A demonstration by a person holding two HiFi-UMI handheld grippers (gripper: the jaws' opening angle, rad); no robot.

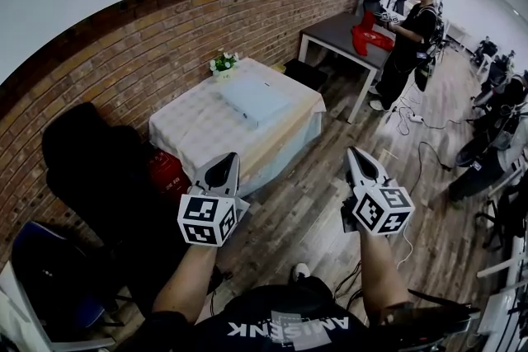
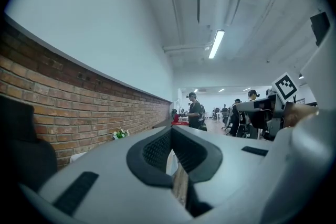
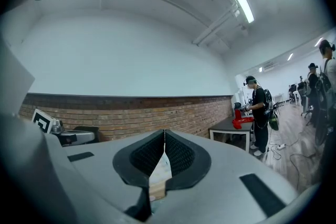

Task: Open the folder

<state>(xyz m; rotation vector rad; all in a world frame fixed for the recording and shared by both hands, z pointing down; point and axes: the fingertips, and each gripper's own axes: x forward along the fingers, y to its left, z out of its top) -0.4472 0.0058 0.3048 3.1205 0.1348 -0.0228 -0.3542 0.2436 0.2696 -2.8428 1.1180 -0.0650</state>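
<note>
Head view: upside-down shirt lettering (image 1: pixel 287 329)

The folder (image 1: pixel 256 99) sits on the table (image 1: pixel 190 134), with flowers (image 1: pixel 223 62) at its far edge by the brick wall (image 1: pixel 157 41). There's a second table (image 1: pixel 334 33) far right, and a person (image 1: pixel 408 37) right beside it.

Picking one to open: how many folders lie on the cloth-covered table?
1. The white folder lies flat on the cloth-covered table, near the small flowers at its far edge. Another beneath it would be hidden.
</note>
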